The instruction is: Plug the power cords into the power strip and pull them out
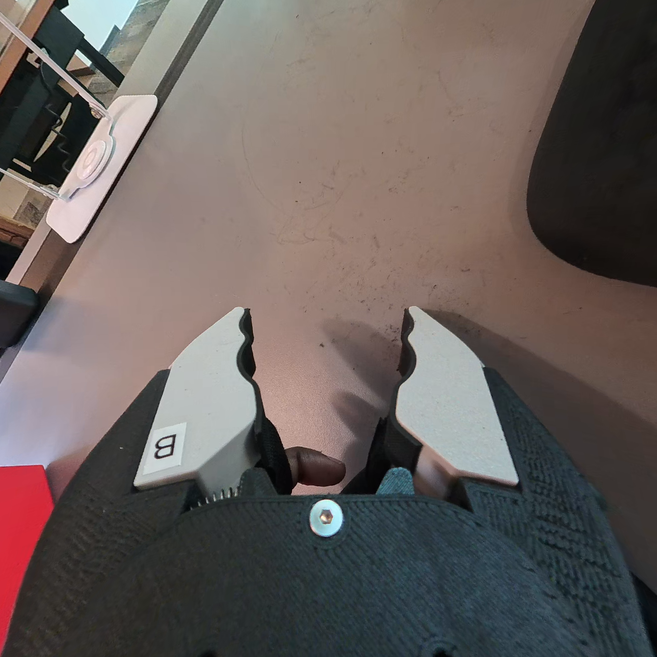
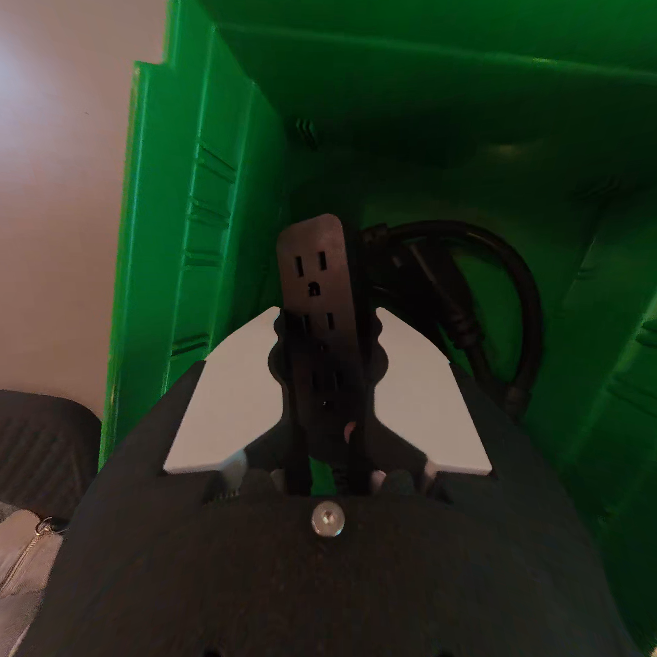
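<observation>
Our right gripper has its jaws clamped on the black power strip, inside the green bin; its wall crowds the left, a coiled black cord lies just beside. Our left gripper hangs over the bare table, jaws apart, empty, a dark mat off right.

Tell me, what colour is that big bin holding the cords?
Bright green bin, clearest in the right wrist view.
</observation>
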The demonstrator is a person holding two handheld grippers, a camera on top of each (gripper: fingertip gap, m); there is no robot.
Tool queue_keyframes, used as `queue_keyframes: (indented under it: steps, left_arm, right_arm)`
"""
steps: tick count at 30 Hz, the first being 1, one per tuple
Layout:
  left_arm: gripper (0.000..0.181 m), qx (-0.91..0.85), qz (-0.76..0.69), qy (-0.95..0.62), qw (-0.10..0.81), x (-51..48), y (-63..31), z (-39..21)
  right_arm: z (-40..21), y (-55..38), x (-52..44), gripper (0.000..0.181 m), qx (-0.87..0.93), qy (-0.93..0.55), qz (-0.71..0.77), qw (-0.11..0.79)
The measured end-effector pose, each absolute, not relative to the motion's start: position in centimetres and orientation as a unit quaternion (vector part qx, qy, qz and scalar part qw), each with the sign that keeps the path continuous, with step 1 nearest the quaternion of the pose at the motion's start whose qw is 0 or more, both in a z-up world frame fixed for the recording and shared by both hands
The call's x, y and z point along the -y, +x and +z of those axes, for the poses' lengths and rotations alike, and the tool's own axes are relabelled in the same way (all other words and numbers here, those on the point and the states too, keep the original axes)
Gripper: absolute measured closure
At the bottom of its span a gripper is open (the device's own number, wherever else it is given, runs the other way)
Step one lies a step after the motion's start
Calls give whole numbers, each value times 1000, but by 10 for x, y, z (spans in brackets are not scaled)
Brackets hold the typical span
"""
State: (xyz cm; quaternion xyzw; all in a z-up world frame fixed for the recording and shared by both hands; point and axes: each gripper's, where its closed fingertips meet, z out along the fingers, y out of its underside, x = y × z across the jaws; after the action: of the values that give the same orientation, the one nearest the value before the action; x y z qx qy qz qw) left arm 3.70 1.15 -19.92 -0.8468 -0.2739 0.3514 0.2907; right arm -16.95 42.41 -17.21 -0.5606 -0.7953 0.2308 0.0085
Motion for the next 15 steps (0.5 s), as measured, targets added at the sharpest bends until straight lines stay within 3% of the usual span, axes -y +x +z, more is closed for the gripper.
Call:
queue_keyframes:
  steps: [4, 9, 15]
  left_arm:
    - [101, 273, 352, -847, 290, -12, 37, -199]
    - [102, 272, 354, -847, 289, -12, 37, -199]
    - [103, 273, 355, -847, 287, -11, 36, -199]
  right_arm:
    - [-167, -175, -420, 133, 770, -574, 279, -4]
    - [-114, -163, -410, 111, 713, -567, 407, -60]
    - [-32, -115, -511, 104, 606, -645, 414, 210]
